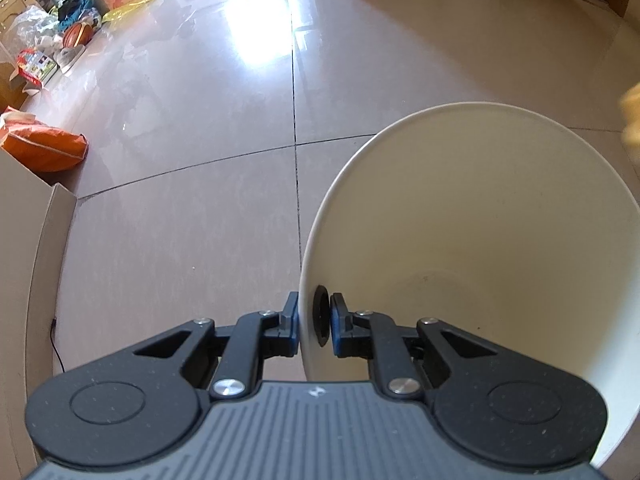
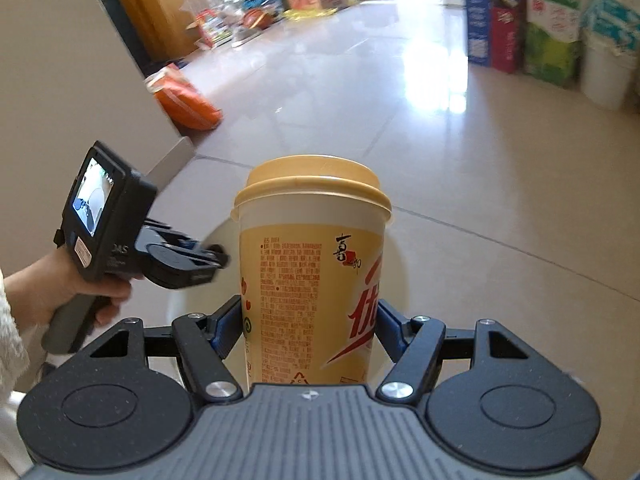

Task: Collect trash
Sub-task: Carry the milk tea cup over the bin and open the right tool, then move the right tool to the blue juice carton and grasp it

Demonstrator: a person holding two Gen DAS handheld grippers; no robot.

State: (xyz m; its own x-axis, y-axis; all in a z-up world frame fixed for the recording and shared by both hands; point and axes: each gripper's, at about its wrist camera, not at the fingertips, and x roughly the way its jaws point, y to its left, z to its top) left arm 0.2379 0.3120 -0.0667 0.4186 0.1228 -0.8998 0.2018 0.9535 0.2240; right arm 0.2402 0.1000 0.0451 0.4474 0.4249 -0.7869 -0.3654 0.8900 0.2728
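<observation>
My left gripper [image 1: 314, 320] is shut on the rim of a white plastic bin [image 1: 480, 240]; one finger is outside the wall and the other inside. The bin's mouth faces the camera and nothing shows inside it. In the right wrist view, my right gripper [image 2: 310, 320] is shut on a tall yellow milk-tea cup [image 2: 312, 264] with a yellow lid, held upright above the floor. The white bin [image 2: 394, 276] shows behind the cup. A hand [image 2: 60, 292] holds the left gripper [image 2: 216, 258] just left of the cup. A yellow blur [image 1: 632, 120] at the left wrist view's right edge is the cup.
Glossy beige tiles cover the floor [image 1: 200, 140]. A cardboard panel [image 1: 24, 260] stands at the left, with an orange bag [image 1: 48, 144] beyond it. Boxes and clutter [image 1: 80, 20] line the far left wall. Coloured cartons [image 2: 552, 32] and a white bucket [image 2: 608, 68] stand at the far right.
</observation>
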